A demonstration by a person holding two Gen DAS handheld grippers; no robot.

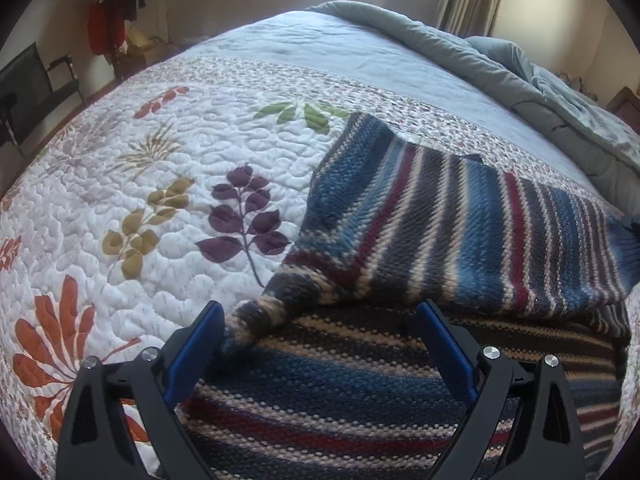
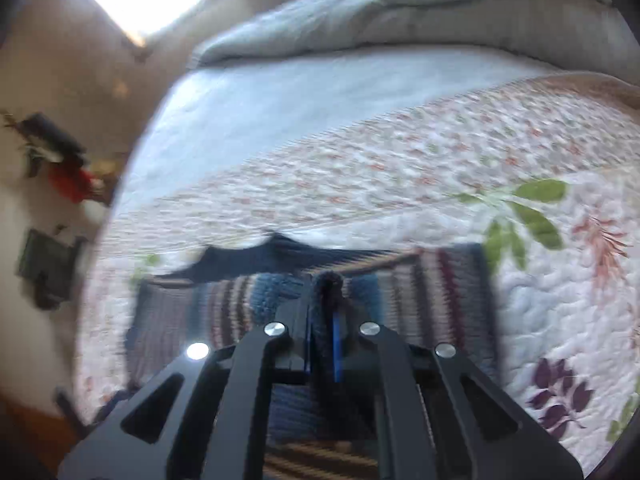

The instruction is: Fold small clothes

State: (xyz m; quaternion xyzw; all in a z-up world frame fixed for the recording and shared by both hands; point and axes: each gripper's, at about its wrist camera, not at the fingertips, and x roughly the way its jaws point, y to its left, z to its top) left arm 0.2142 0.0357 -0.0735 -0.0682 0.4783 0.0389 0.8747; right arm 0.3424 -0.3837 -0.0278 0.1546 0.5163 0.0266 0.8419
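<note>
A striped knitted sweater in blue, dark red, cream and grey wool (image 1: pixel 420 224) is spread on a white quilted bedspread printed with coloured leaves (image 1: pixel 120 184), well inside the bed's edges, with a grey-blue rumpled duvet (image 1: pixel 560 92) bunched along the far edge. The left gripper (image 1: pixel 320 344) is held with its blue-padded jaws wide apart directly above the sweater's near portion; nothing is clamped, though a rolled end of the knit (apparently a sleeve) (image 1: pixel 256 320) is seen just beside the left-hand pad, and whether they touch cannot be told. In the blurred right wrist view, the right gripper (image 2: pixel 322 312) is closed tight on a pinched fold of the sweater's dark blue knit (image 2: pixel 326 284), which is gathered up between the pads, the rest of the garment lying flat beyond and below the fingers.
</note>
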